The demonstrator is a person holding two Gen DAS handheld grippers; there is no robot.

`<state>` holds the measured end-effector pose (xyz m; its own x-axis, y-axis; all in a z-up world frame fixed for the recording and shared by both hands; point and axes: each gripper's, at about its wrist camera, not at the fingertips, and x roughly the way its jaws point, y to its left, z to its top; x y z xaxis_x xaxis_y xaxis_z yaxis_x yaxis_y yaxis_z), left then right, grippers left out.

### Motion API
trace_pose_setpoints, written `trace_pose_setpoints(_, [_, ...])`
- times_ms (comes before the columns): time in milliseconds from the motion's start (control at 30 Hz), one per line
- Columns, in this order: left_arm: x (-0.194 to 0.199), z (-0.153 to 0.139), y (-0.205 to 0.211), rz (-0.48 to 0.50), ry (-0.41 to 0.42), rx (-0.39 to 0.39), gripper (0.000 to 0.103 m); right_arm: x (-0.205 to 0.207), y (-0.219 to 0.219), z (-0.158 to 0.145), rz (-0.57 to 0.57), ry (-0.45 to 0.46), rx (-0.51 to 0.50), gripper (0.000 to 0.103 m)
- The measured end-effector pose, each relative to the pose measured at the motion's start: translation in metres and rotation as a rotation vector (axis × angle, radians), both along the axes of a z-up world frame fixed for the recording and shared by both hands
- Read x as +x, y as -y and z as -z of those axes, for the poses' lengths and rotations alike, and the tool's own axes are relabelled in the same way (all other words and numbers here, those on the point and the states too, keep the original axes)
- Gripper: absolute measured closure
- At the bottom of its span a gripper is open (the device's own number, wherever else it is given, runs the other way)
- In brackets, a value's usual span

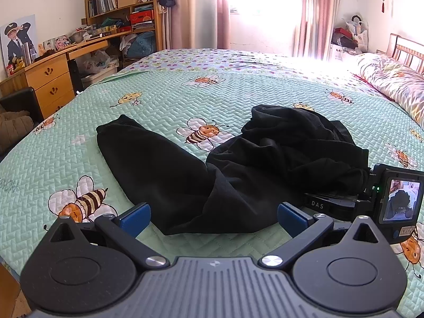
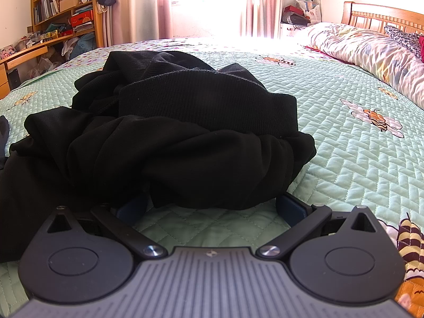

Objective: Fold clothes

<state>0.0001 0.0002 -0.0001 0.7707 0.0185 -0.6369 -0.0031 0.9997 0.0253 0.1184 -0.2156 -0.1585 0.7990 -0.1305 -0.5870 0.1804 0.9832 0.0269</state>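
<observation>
A black garment [image 1: 238, 164] lies crumpled on the green bee-print bedspread [image 1: 159, 98]. One sleeve or leg stretches out flat to the left and the rest is bunched to the right. My left gripper [image 1: 213, 216] is open, jaws wide, at the garment's near edge. My right gripper [image 2: 212, 206] is open, with the bunched black cloth [image 2: 172, 132] and its ribbed band pushed between the blue fingers [image 2: 288, 209]. The right gripper's body [image 1: 392, 201] shows at the right of the left wrist view.
A patterned quilt [image 2: 371, 50] lies along the wooden headboard [image 2: 384, 16] at the right. A wooden desk and bookshelf [image 1: 53, 74] stand beyond the bed's left edge. Curtains and a bright window [image 1: 254, 8] are behind the bed.
</observation>
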Motion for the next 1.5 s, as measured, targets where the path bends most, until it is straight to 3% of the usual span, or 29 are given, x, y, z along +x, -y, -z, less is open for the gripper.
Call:
trace_pose_setpoints(367, [0.001, 0.0, -0.003, -0.05, -0.012, -0.013, 0.002, 0.0, 0.0, 0.0, 0.0, 0.0, 0.0, 0.0])
trace_pose_setpoints(1133, [0.003, 0.003, -0.015, -0.058, -0.017, -0.026, 0.002, 0.0, 0.002, 0.001, 0.0, 0.001, 0.0, 0.0])
trace_pose_setpoints(1500, [0.009, 0.026, -0.042, -0.074, -0.043, -0.015, 0.001, 0.0, 0.001, -0.001, 0.0, 0.001, 0.001, 0.0])
